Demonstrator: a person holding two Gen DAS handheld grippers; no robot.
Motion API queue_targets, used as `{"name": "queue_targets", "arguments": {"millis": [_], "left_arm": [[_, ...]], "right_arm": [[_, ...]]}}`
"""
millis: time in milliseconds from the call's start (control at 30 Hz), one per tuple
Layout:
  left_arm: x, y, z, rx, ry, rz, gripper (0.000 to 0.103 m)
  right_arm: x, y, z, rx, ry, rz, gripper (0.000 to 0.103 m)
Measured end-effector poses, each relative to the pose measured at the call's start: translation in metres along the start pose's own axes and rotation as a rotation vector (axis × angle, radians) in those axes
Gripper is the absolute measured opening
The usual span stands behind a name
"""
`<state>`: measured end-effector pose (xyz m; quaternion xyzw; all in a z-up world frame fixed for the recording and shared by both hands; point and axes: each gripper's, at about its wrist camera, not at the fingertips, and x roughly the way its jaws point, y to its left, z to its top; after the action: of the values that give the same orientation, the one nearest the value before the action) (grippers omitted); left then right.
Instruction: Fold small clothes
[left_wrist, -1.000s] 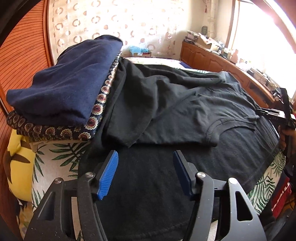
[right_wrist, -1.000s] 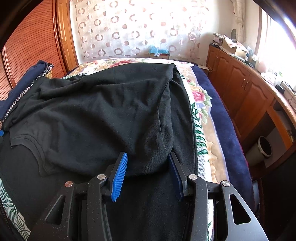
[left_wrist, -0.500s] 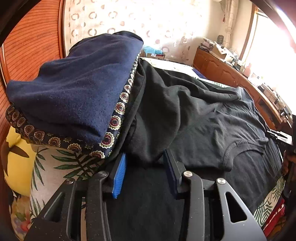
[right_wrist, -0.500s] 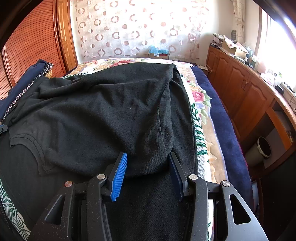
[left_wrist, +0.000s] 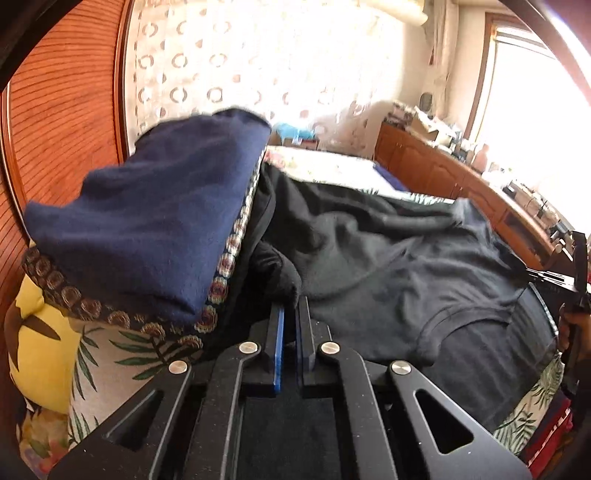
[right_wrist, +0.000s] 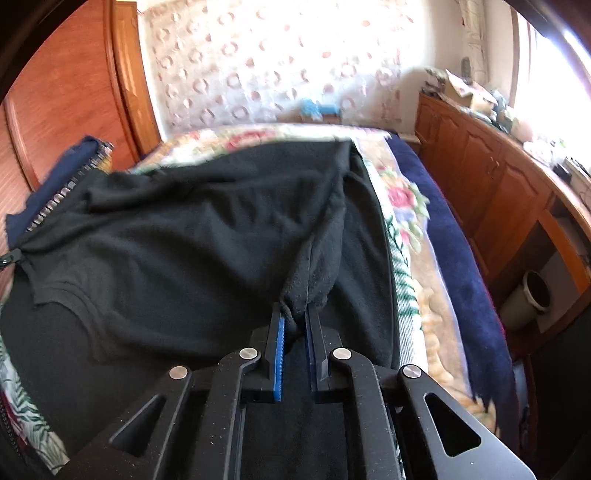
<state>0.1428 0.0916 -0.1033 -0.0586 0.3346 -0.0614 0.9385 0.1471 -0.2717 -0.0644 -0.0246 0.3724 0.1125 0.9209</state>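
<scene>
On the bed (right_wrist: 413, 280) lies one black shirt (right_wrist: 192, 251), beside one folded navy stack (left_wrist: 147, 229); the left gripper (left_wrist: 290, 317) is clamped on its left corner; the right gripper (right_wrist: 295, 317) is pinched on its right corner.

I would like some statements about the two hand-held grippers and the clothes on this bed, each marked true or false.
1. The left hand-held gripper is shut on a corner of the black garment. True.
2. The right hand-held gripper is open above the garment. False: it is shut on a bunched fold of it.
3. A folded navy cloth lies on a pile to the left of the black garment. True.
4. The black garment is already a small folded square. False: it lies spread across the bed.
</scene>
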Motion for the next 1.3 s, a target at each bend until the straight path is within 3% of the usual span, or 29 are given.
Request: {"name": "queue_targets", "arguments": {"millis": [233, 567, 733, 933, 1133, 1300], "left_arm": [[-0.04, -0.008, 0.011, -0.008, -0.098, -0.037, 0.005], [-0.083, -0.005, -0.018, 0.0, -0.115, -0.03, 0.005], [-0.074, -0.001, -0.042, 0.0, -0.048, -0.016, 0.005], [-0.057, 0.007, -0.066, 0.003, 0.045, -0.006, 0.005], [-0.058, 0.002, -0.07, 0.02, 0.061, 0.01, 0.006], [-0.062, 0.002, -0.069, 0.023, 0.048, 0.027, 0.015]], "right_arm": [[-0.054, -0.001, 0.01, -0.01, -0.161, 0.018, 0.008], [-0.122, -0.017, -0.008, 0.03, -0.242, 0.065, 0.008], [-0.12, -0.019, -0.035, 0.03, -0.203, 0.06, 0.008], [-0.087, -0.024, -0.065, 0.096, -0.075, 0.085, 0.008], [-0.073, -0.032, -0.066, 0.133, -0.038, 0.099, 0.008], [-0.089, -0.021, -0.063, 0.101, -0.047, 0.067, 0.012]]}}
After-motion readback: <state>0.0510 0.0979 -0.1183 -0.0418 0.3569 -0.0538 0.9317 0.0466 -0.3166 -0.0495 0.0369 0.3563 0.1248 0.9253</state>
